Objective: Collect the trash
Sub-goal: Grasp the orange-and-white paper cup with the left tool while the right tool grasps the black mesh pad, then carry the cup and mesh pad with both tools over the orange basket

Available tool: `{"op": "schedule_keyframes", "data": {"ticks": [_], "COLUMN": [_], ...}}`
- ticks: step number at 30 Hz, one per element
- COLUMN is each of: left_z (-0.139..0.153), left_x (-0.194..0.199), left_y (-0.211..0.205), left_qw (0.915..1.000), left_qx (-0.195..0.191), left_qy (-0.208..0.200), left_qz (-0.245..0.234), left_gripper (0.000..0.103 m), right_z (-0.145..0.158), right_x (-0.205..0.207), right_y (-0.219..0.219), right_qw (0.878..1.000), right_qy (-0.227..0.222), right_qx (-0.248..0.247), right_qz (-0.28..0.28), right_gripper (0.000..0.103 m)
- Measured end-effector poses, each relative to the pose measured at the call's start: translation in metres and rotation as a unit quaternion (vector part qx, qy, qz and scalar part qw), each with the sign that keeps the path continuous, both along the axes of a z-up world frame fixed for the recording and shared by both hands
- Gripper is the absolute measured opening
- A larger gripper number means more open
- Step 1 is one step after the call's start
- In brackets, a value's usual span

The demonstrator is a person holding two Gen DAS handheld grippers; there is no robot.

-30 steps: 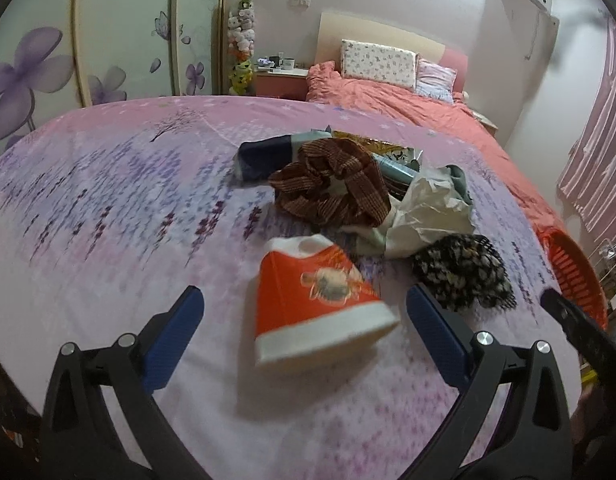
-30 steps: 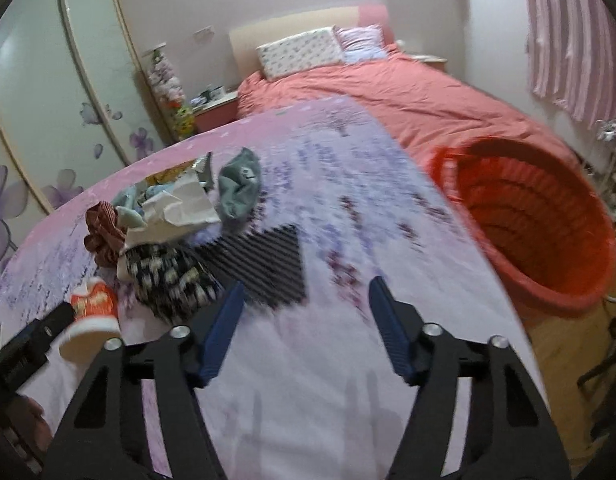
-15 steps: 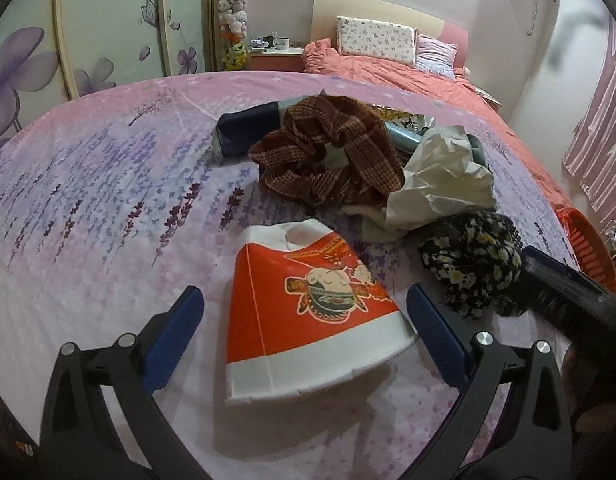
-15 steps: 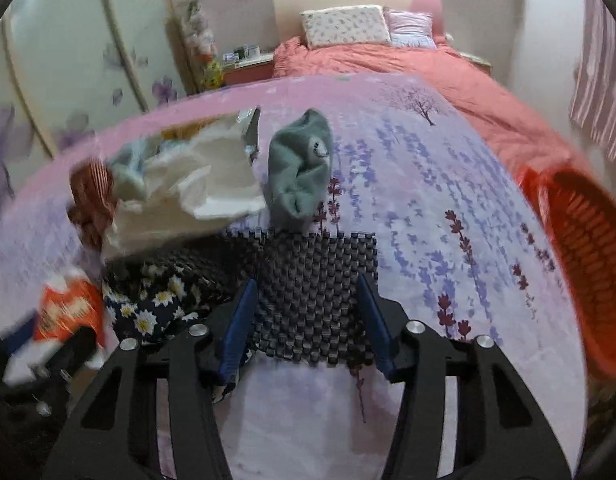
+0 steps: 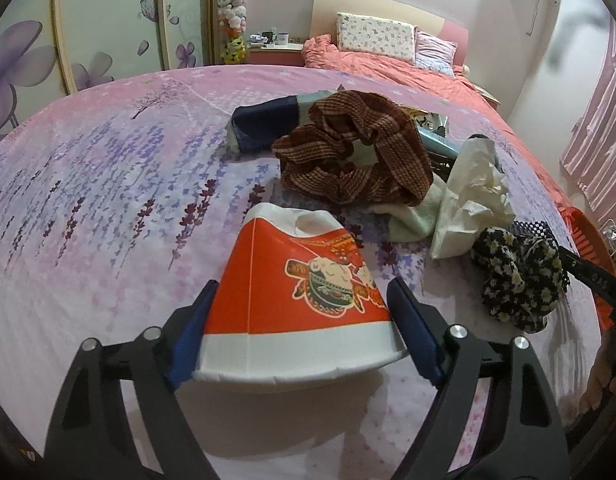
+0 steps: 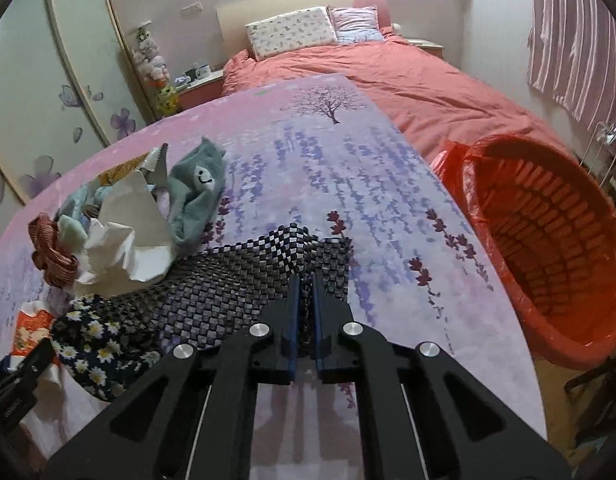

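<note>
An orange-and-white paper cup [image 5: 292, 304] lies on its side on the lavender bedsheet [image 5: 88, 200]. My left gripper [image 5: 302, 284] straddles the cup near its rim. Its jaws are closing and both blue pads touch the cup's sides. A black checkered mesh mat [image 6: 228, 296] lies flat further right. My right gripper [image 6: 304, 278] is closing on a raised fold of the mat, pinched between its pads. The orange basket [image 6: 547, 248] lined with a red bag stands beside the bed on the right. In the right wrist view the cup [image 6: 28, 324] shows at the far left.
A heap sits behind the cup: brown plaid cloth [image 5: 355, 160], navy cloth [image 5: 264, 124], crumpled white paper [image 5: 471, 200], and a daisy-print cloth [image 5: 519, 276]. A grey-green smiley sock [image 6: 196, 188] lies by the mat. The bed's edge drops off at the basket.
My left gripper came forward around the cup and its jaws narrowed onto it. My right gripper swung left from bare sheet to the mesh mat and closed on it, bunching a fold.
</note>
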State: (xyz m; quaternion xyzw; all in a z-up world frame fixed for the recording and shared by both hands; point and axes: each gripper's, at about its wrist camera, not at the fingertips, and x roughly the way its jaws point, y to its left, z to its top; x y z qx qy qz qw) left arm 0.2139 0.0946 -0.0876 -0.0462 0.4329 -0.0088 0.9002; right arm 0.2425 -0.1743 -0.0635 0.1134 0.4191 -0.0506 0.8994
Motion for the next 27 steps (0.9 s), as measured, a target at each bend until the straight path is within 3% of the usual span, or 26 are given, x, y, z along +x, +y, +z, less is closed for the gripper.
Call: {"op": "schedule_keyframes", "data": {"ticks": [2,6,7,8,13,27], "left_z": [0.000,-0.001,-0.001,-0.002,0.002,0.041], "left_x": [0.000,0.002,0.003,0.003,0.002,-0.016], "left_y": [-0.001,0.001,0.002,0.004,0.010,0.004], "left_qw": [1.0000,1.0000,0.9999,0.9999,0.9996,0.9987], "left_qx": [-0.001,-0.008,-0.013,-0.015,-0.026,-0.022], "left_qy": [0.001,0.003,0.003,0.002,-0.004,-0.043], "left_qz": [-0.001,-0.003,-0.002,-0.002,-0.002,-0.012], "left_gripper": [0.082,0.081,0.080,0.079,0.076,0.076], "right_z": [-0.001,-0.006,-0.006,-0.005,-0.001,0.066], "right_x": [0.003,0.001,0.001,0.002,-0.003,-0.029], "right_y": [0.006,0.021,0.024,0.022,0.015,-0.014], "right_qw": [1.000,1.000,1.000,1.000,1.000,0.994], "right_qy": [0.000,0.003,0.004,0.005,-0.008,-0.105], "right_qx": [0.005,-0.015,-0.023,-0.023,-0.015,0.018], "right_qz": [0.005,0.016,0.015,0.015,0.021,0.000], "right_gripper": [0.032,0.038,0.026,0.008,0.005,0.005]}}
